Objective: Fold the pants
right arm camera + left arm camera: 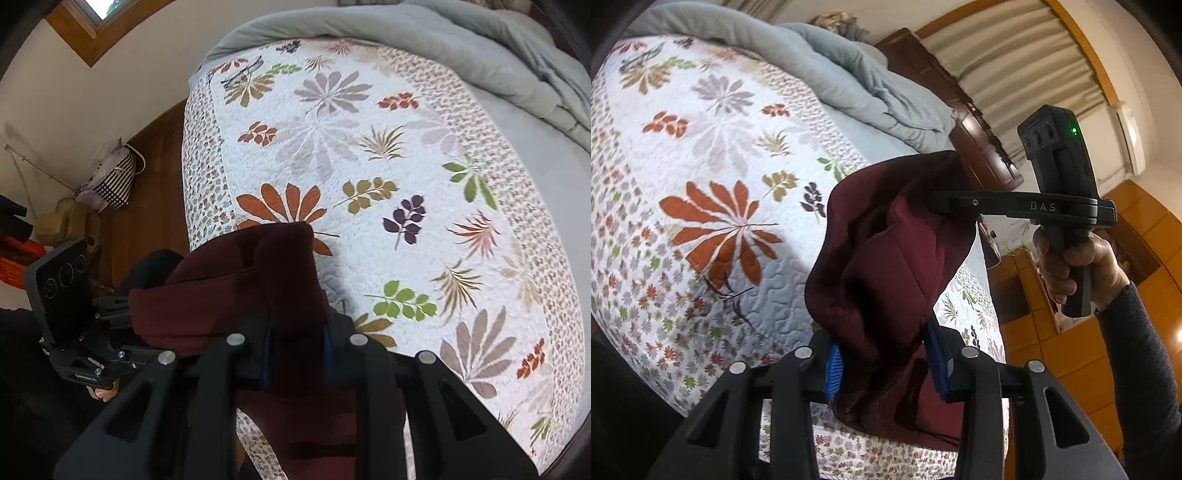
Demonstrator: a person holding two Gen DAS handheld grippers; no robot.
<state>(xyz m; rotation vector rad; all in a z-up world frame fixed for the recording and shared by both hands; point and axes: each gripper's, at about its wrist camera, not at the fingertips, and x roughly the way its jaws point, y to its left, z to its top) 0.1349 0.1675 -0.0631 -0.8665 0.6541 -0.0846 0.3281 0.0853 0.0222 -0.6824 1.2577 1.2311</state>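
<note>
1. Maroon pants (886, 266) hang bunched above the floral quilt (701, 155), pinched by the left gripper (886, 365) and right gripper (297, 350).
2. Thick folds between blue pads (833, 373) could slip out.
3. Bunching risks a crooked fold.

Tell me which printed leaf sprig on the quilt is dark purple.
The small sprig right of the big orange flower on the quilt; the other sprigs are green, olive or rust.

maroon pants (886, 258), floral quilt (720, 166) w/ white ground, grey blanket (849, 81)
</note>
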